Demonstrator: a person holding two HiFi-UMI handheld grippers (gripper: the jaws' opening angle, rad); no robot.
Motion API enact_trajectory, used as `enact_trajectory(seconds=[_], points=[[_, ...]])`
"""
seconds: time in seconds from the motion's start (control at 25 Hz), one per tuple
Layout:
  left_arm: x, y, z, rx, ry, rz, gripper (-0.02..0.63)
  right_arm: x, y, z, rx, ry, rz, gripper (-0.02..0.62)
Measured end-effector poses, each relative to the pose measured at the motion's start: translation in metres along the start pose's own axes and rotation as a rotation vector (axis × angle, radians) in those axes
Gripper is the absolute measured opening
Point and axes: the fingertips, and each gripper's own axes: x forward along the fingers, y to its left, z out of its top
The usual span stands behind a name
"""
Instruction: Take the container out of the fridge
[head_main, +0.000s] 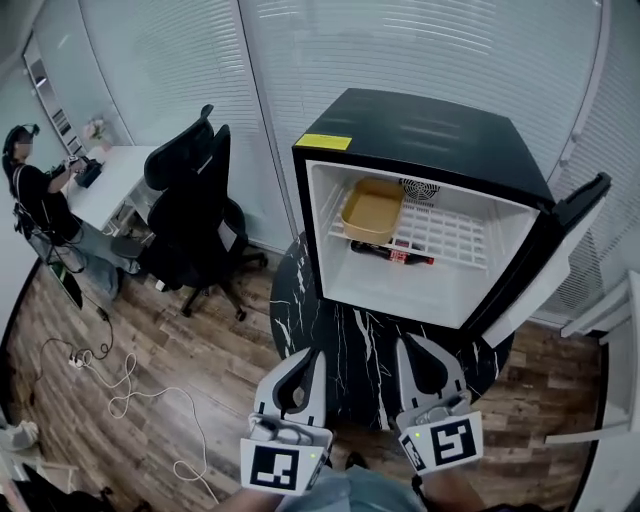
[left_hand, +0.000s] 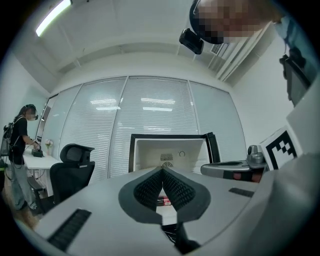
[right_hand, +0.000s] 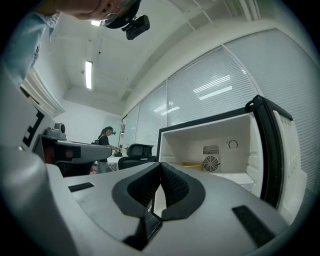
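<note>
One fridge (head_main: 430, 135), door (head_main: 565, 235) swung open at right. One container (head_main: 372, 210) sat on wire shelf (head_main: 450, 235), left side. One bottle (head_main: 392, 255) lay beneath shelf. Left gripper (head_main: 316, 354) and right gripper (head_main: 403, 343) were over table (head_main: 345, 330), near fridge front — both jaws closed, empty. One chair (head_main: 195, 200), one person (head_main: 35, 195) far left.

Glossy black fridge (head_main: 430, 130), wood-grain floor (head_main: 220, 380)

Bright even office light, ceiling strip lamp (left_hand: 52, 17), glare on blinds (left_hand: 155, 106), fisheye edges darkly vignetted
</note>
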Motion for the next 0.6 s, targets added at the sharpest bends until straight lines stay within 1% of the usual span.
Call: enact_trajectory(seconds=[0.28, 0.48, 0.6], points=[[0.07, 0.057, -0.001, -0.054, -0.012, -0.041, 0.014, 0.082, -0.016, 0.009, -0.027, 0.006, -0.038, 0.014], [0.11, 0.082, -0.005, -0.081, -0.011, -0.096, 0.014, 0.122, -0.029, 0.014, -0.051, 0.013, -0.086, 0.014], [0.127, 0.088, -0.005, -0.09, -0.007, -0.137, 0.014, 0.139, -0.035, 0.022, -0.065, 0.004, -0.115, 0.014]])
